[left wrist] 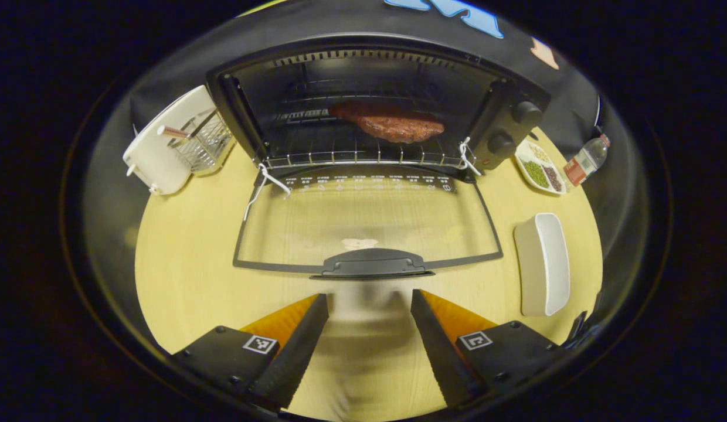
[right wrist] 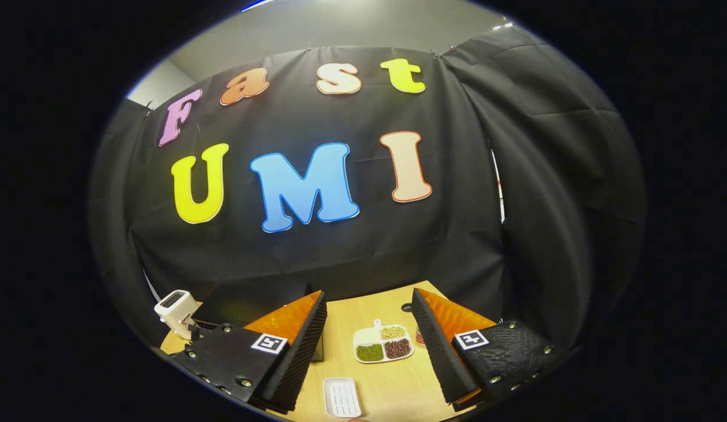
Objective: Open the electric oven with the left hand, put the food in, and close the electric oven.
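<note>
In the left gripper view the black electric oven (left wrist: 504, 117) stands at the back of the round wooden table. Its glass door (left wrist: 369, 217) lies folded down flat toward me, and the dark door handle (left wrist: 372, 262) is at the near edge. A brown piece of meat (left wrist: 398, 126) rests on the wire rack (left wrist: 357, 155) inside. My left gripper (left wrist: 369, 305) is open, just in front of the handle, holding nothing. In the right gripper view my right gripper (right wrist: 368, 310) is open and empty, raised above the table and facing the booth wall.
A white toaster-like appliance with a wire basket (left wrist: 164, 146) stands left of the oven. To its right are a divided dish of beans (left wrist: 539, 170), a bottle (left wrist: 586, 159) and an oblong white dish (left wrist: 542, 264). The bean dish (right wrist: 382, 344) and white dish (right wrist: 342, 397) lie below the right gripper.
</note>
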A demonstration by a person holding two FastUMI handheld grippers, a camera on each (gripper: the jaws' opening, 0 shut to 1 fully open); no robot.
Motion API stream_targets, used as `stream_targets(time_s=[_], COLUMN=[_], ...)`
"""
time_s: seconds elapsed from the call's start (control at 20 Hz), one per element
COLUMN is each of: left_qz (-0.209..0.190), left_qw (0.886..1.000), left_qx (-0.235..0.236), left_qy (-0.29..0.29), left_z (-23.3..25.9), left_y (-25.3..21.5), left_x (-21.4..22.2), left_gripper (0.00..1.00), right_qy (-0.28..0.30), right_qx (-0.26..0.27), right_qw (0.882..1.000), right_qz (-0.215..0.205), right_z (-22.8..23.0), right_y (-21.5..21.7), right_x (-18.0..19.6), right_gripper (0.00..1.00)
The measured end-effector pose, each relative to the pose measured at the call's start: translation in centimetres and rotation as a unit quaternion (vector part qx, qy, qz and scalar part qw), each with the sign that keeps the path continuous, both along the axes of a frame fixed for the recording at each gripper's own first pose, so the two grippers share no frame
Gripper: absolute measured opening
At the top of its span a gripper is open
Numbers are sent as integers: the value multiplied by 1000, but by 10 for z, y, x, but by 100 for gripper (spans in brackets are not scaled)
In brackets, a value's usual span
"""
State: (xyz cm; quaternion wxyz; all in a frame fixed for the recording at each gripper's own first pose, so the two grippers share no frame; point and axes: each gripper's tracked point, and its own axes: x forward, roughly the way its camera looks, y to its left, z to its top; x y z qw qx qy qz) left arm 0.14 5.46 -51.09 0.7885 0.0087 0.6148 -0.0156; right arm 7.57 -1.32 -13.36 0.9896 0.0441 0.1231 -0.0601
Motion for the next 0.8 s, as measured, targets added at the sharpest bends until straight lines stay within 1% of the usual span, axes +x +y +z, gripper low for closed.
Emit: stream_targets(time_s=[0.4, 0.45, 0.5, 0.65, 0.7, 0.75, 0.8], left_qz=[-11, -9, -4, -6, -8, -7, -4], left_qw=[999, 1000, 999, 999, 999, 999, 999], left_qx=[6, 7, 3, 5, 6, 5, 3], left_qy=[29, 28, 32, 37, 36, 37, 37], left_z=[-24, -25, -28, -32, -30, -30, -29], left_y=[1, 2, 2, 4, 4, 4, 3], left_x=[5, 8, 7, 9, 9, 9, 9], left_gripper=[97, 100, 97, 97, 100, 96, 100], right_qy=[4, 4, 5, 6, 6, 6, 7], right_qx=[-15, -14, -14, -16, -17, -16, -16], right_qw=[1000, 1000, 1000, 1000, 1000, 1000, 1000], right_qz=[-1, -1, 0, 4, 5, 7, 9], right_z=[2, 2, 3, 3, 4, 4, 3], right_y=[2, 3, 4, 7, 8, 9, 10], right_x=[-2, -1, 0, -1, -1, 0, 0], right_gripper=[88, 88, 88, 88, 88, 88, 88])
